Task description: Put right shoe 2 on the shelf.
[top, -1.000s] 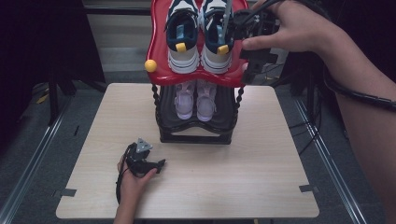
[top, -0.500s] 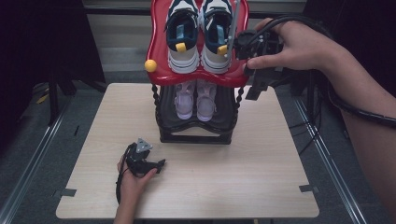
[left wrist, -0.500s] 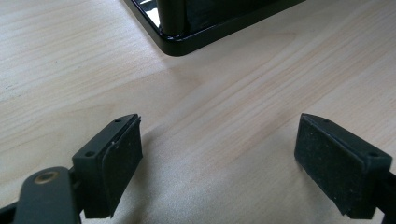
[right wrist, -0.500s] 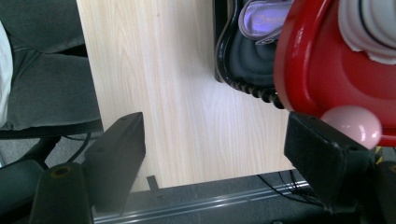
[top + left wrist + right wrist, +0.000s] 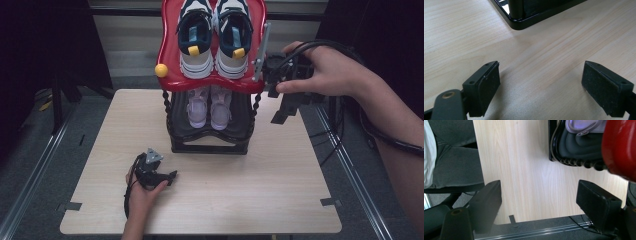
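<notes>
- We see the right hand raised at the right side of the shoe rack, level with its red top tray, forearm coming in from the lower right.
- Right tongs hang down from that hand over the bench, just right of the rack, apart from it. Jaws stand wide apart, nothing between them.
- Left hand rests on the near-left part of the bench, left tongs lying low and pointing right, jaws apart and empty.
- In the left gripper view the black corner of the rack base sits just beyond the jaws, not touching.
- Rack stands at the far middle of the bench: black lower tier, twisted black posts, glossy red tray above.
- Top tray holds a pair of navy and white shoes, side by side.
- Lower tier holds a smaller pair of pale lilac shoes.
- A yellow ball sits at the tray's left edge.
</notes>
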The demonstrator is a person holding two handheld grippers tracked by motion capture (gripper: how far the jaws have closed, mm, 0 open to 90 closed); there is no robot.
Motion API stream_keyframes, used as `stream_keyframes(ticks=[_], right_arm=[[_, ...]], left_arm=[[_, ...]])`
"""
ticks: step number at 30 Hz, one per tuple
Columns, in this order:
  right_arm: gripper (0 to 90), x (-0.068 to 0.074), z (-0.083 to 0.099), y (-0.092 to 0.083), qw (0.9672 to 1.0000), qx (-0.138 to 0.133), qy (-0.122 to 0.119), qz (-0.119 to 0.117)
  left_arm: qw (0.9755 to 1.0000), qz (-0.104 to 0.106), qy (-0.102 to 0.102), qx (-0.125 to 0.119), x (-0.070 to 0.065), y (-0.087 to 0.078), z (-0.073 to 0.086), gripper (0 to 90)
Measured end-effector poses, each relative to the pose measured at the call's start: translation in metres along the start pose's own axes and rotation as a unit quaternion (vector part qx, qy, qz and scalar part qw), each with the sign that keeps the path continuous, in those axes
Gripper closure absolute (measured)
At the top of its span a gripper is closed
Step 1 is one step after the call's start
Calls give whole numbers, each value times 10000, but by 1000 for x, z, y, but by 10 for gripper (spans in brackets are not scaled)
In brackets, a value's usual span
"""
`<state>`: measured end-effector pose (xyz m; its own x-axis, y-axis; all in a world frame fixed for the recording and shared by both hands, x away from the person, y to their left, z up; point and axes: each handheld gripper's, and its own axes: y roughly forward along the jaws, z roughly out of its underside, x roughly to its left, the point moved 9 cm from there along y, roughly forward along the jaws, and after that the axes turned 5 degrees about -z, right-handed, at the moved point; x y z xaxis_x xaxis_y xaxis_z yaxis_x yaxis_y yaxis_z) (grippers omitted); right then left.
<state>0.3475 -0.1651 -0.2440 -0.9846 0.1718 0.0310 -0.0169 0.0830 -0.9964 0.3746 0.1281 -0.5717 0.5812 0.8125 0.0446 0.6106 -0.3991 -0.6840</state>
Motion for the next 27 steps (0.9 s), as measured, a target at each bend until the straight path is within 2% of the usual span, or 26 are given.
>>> stream_keyframes(ticks=[6, 10, 19, 23, 27], right_arm=[[204, 3, 8, 12, 9998, 149, 56, -77], [205, 5, 10, 18, 9999, 125, 5, -115], [205, 10, 19, 38, 9997, 144, 71, -175], [204, 12, 23, 49, 9996, 120, 85, -249], [204, 13, 31, 64, 9992, 250, 98, -299]], left_arm=[[10000, -9, 19, 1, 0, 0, 0, 147], [10000, 2, 4, -2, 0, 0, 0, 146], [10000, 6, 8, 16, 0, 0, 0, 146], [10000, 4, 15, 18, 0, 0, 0, 147], [10000, 7, 10, 21, 0, 0, 0, 146]])
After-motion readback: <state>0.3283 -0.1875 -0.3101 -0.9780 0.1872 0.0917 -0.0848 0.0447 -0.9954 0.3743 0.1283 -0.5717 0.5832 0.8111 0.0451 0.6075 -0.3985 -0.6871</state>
